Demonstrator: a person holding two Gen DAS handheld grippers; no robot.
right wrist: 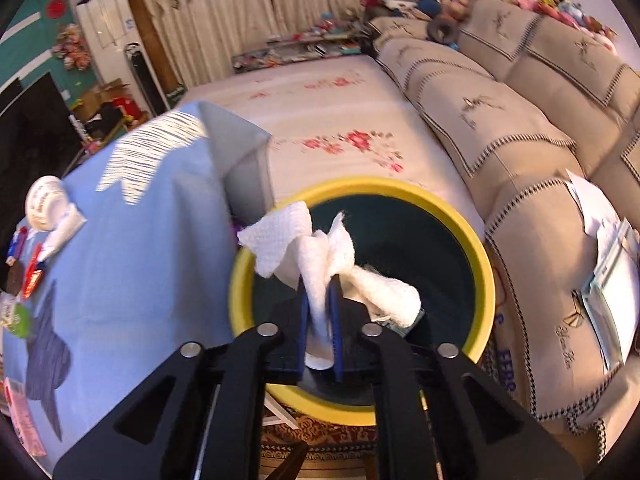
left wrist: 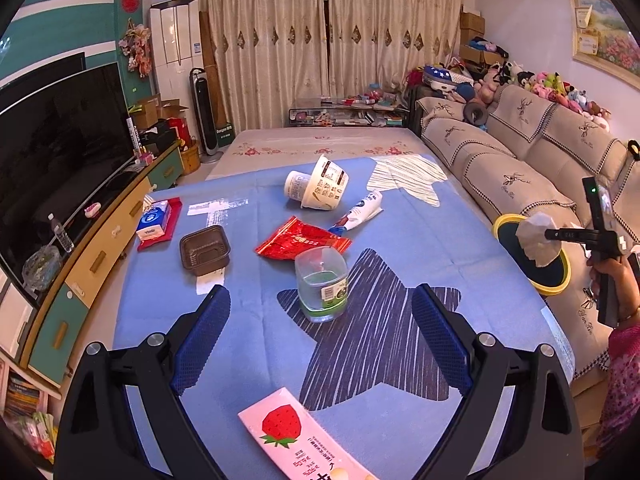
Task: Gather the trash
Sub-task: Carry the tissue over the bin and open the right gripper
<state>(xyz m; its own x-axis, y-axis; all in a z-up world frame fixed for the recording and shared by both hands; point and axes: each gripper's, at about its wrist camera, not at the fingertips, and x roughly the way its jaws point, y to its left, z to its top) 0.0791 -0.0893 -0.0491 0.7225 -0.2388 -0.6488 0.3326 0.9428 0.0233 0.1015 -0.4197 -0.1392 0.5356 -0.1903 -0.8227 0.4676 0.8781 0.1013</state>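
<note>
My right gripper is shut on a crumpled white paper towel and holds it over the yellow-rimmed trash bin; the bin and towel also show at the right of the left wrist view. My left gripper is open and empty above the blue cloth table. Between its fingers stands a clear plastic cup. Beyond lie a red wrapper, a brown plastic tray, paper cups, a squeezed tube and a strawberry wrapper.
A tissue pack on a red packet lies at the table's left. A TV and cabinet stand left of the table. A beige sofa runs along the right, next to the bin. A flowered bed cover lies beyond the table.
</note>
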